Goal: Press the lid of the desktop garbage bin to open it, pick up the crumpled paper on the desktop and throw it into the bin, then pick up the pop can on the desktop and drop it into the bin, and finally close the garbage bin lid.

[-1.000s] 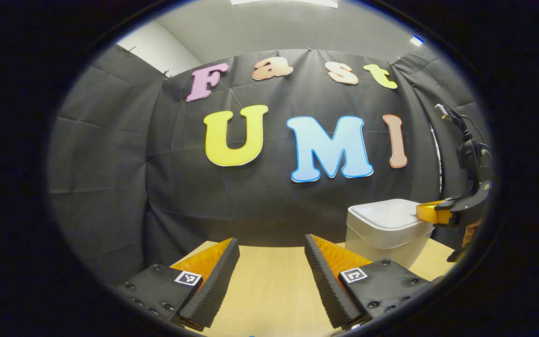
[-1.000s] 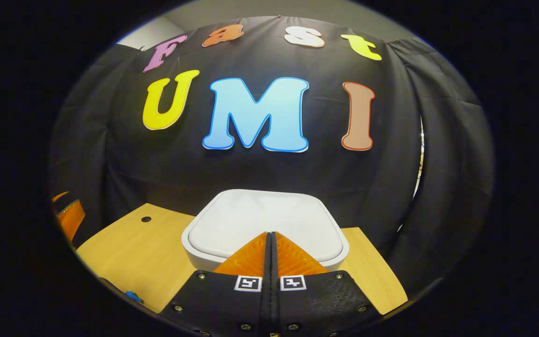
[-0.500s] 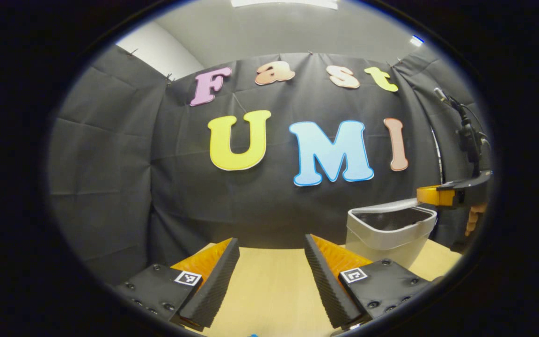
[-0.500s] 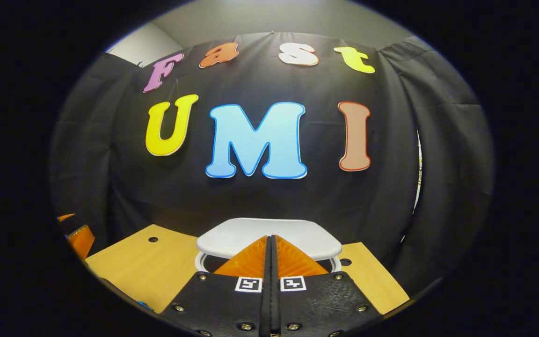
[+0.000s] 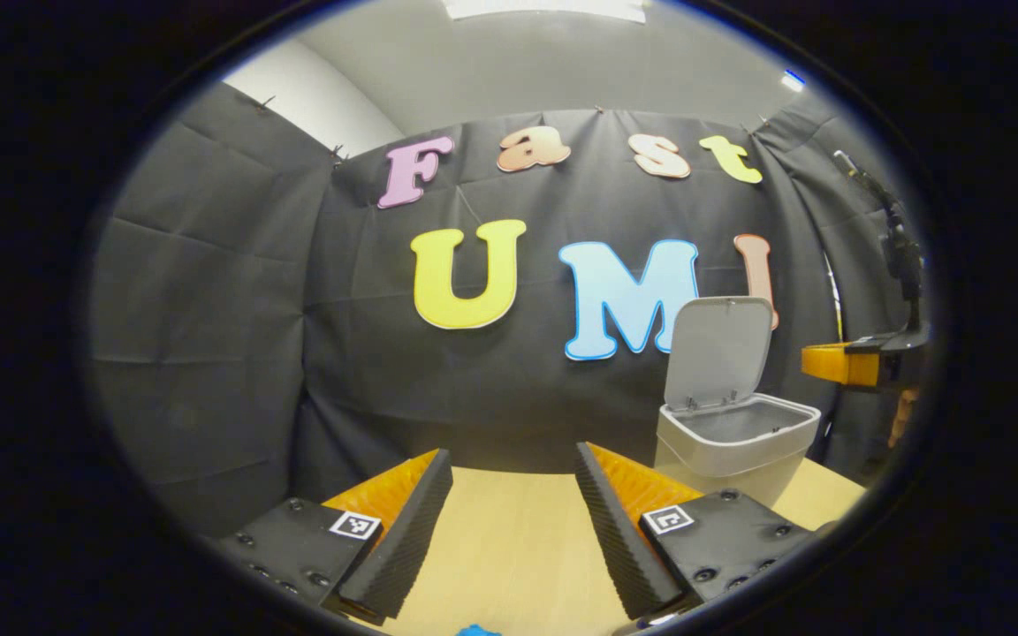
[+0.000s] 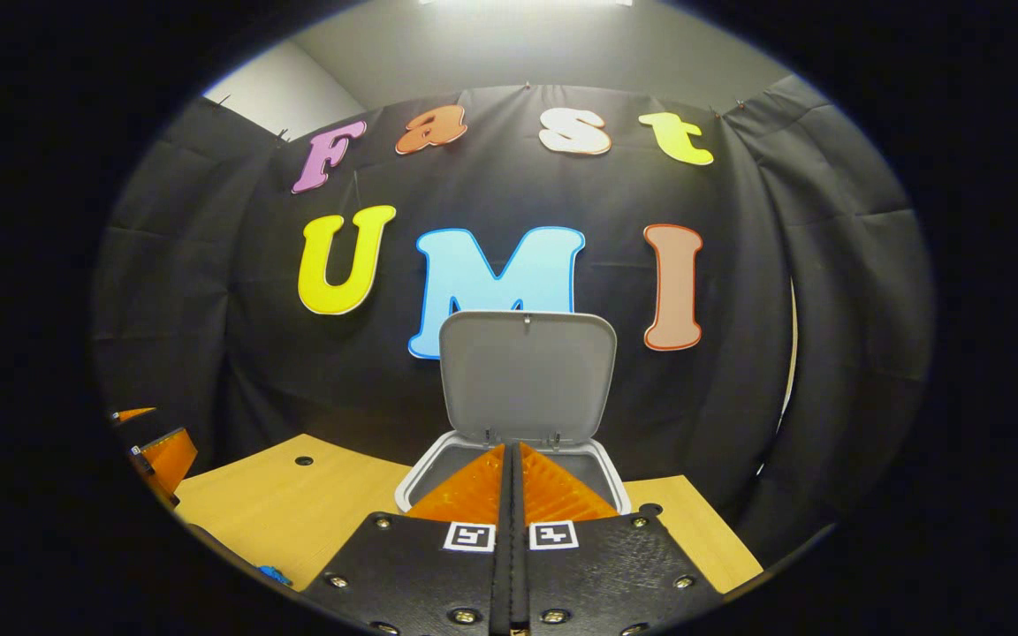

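My right hand-held gripper (image 6: 513, 459) has its 2 fingers pressed flat together with nothing between them, and it hangs just above the near rim of the bin (image 6: 615, 481). The bin sits straight ahead of it on the counter (image 6: 297, 512), its mouth uncovered. The lid (image 6: 527, 375) stands upright beyond my fingertips, hinged at the far rim, its grey inner face turned toward me.

My left hand-held gripper (image 5: 509, 495) is spread wide and holds nothing; bare counter (image 5: 509, 548) shows between its 2 fingers. From it the bin (image 5: 734, 437) is ahead and to the right, just past the right finger, with the lid (image 5: 719, 353) raised at its far side. Farther right, at about the height of the lid's lower half and apart from the bin, I see my right hand-held gripper (image 5: 823, 362) from the side, with part of the hand (image 5: 902, 415) that holds it below.

A small blue thing (image 5: 478, 631) lies on the counter at the very bottom of the left gripper view, between and behind my left fingers; too little of it shows to say what it is. In the right gripper view my left hand-held gripper (image 6: 160, 450) sits at the far left edge, low over the counter.
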`<action>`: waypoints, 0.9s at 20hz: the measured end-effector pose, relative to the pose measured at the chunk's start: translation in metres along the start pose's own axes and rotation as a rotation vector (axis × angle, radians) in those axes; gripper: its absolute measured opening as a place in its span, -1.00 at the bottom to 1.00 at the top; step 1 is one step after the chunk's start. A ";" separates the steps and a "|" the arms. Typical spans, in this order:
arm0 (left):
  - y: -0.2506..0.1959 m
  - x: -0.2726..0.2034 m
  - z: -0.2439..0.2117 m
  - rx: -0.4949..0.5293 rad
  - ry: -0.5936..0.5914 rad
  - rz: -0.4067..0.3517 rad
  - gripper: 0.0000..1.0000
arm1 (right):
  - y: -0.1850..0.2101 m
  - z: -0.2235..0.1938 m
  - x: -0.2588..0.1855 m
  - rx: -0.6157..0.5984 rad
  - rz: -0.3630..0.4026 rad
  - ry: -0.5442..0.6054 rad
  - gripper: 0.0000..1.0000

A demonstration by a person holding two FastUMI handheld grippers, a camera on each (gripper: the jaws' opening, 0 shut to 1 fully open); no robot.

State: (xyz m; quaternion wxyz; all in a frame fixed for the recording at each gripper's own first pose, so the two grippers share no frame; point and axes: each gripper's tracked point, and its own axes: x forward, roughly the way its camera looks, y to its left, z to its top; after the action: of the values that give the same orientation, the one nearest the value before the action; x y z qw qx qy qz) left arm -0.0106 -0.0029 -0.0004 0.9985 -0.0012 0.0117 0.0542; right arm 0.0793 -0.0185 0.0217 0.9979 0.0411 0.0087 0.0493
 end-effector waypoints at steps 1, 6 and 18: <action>0.000 -0.005 -0.001 -0.006 0.003 0.004 0.87 | -0.001 0.002 -0.006 -0.005 0.004 -0.011 -1.00; 0.011 -0.031 -0.011 -0.020 0.028 0.046 0.89 | -0.011 0.006 -0.038 -0.017 -0.001 -0.034 -1.00; 0.038 -0.039 -0.050 0.003 0.086 -0.048 0.89 | -0.016 0.003 -0.094 0.048 -0.163 -0.062 -0.58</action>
State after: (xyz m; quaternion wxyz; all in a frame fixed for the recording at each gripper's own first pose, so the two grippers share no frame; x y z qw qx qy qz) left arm -0.0550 0.0301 -0.0494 0.9981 -0.0024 0.0546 0.0300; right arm -0.0126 -0.0436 0.0250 0.9971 0.0659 -0.0176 -0.0336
